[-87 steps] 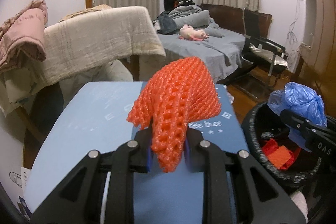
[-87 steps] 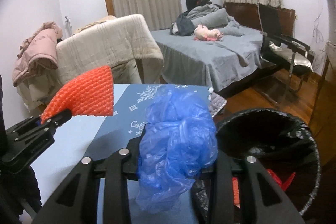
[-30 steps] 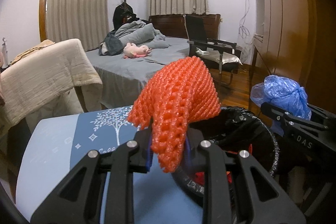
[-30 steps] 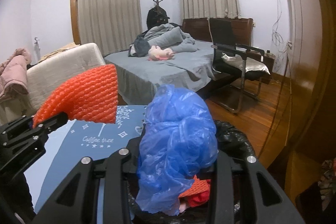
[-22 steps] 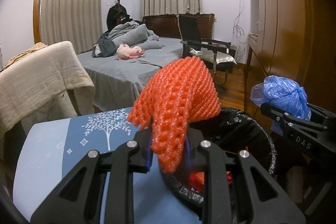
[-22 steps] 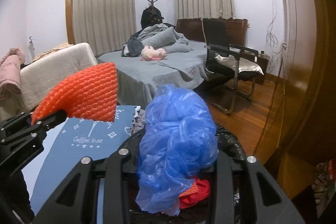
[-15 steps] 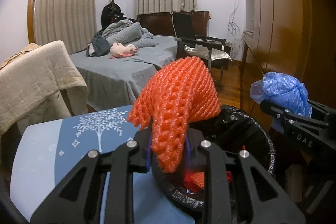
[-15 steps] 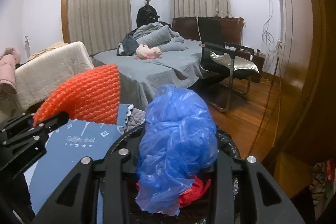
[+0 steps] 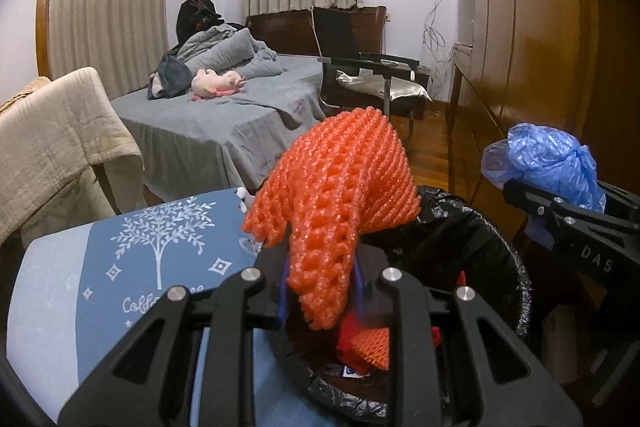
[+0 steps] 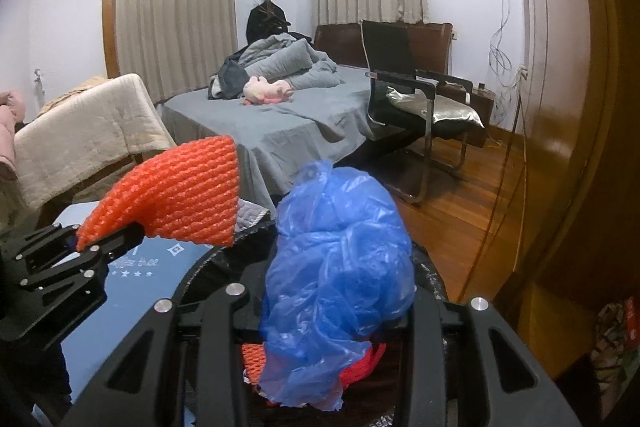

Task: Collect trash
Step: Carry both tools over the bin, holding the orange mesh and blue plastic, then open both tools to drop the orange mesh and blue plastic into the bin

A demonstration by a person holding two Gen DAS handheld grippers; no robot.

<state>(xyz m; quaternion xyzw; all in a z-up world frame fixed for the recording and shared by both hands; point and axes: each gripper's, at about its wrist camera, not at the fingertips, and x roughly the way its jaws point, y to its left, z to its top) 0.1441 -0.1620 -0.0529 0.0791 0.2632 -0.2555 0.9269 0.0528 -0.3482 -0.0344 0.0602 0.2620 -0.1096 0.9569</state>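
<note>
Two grippers, two bits of trash, and both are basically parked over the bin already. The left gripper (image 9: pixel 320 287) is clamped on an orange foam net (image 9: pixel 336 203), and the black-lined trash bin (image 9: pixel 508 259) sits just ahead and below, slightly to its right. The right gripper (image 10: pixel 320 311) is squeezing a crumpled blue plastic bag (image 10: pixel 340 267), with the bin opening right underneath its fingers, so it looks like the nearer one for a straight drop. The net is a squishy mesh sleeve flopping over the jaws with its long axis running up and away; the bag is a thin wrinkly wad. More orange and red scraps already lie in the bin.
</note>
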